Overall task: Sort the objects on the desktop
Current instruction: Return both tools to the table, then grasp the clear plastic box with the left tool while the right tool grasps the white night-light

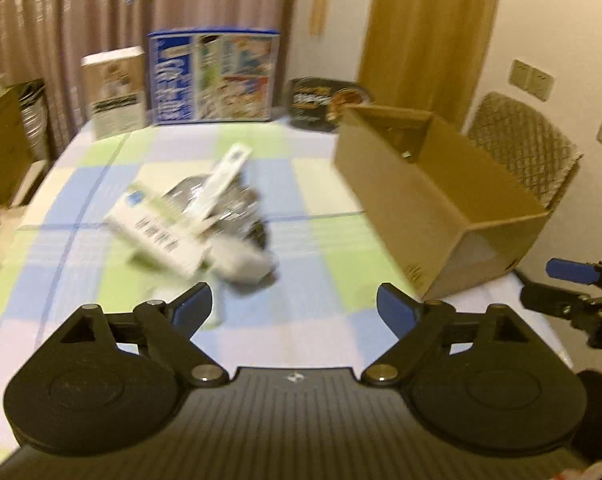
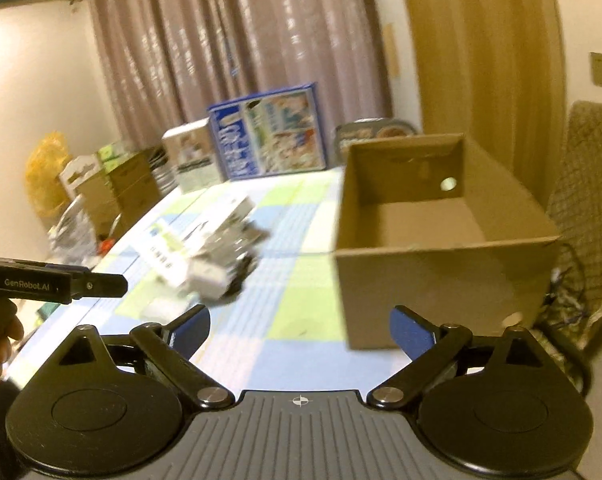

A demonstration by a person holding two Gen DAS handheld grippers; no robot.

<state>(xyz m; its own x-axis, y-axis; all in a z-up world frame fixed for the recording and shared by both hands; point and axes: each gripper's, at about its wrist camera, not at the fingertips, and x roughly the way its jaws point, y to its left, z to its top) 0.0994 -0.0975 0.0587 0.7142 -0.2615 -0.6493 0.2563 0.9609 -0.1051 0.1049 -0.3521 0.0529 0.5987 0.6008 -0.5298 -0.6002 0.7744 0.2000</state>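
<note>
One open cardboard box (image 1: 441, 200) stands on the checked tablecloth (image 1: 309, 312). Left of the box lies one blurred heap of small packages (image 1: 193, 224); its separate items cannot be counted. Behind the box, against the curtain, stand three printed packages: blue (image 1: 214, 77), beige (image 1: 115, 92), dark (image 1: 325, 103).

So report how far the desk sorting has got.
Nothing looks sorted yet: the open brown cardboard box appears empty. Nothing is in hand; the left gripper and right gripper are both open. Left to do: the blurred pile of white packets and dark items on the checked tablecloth.
</note>
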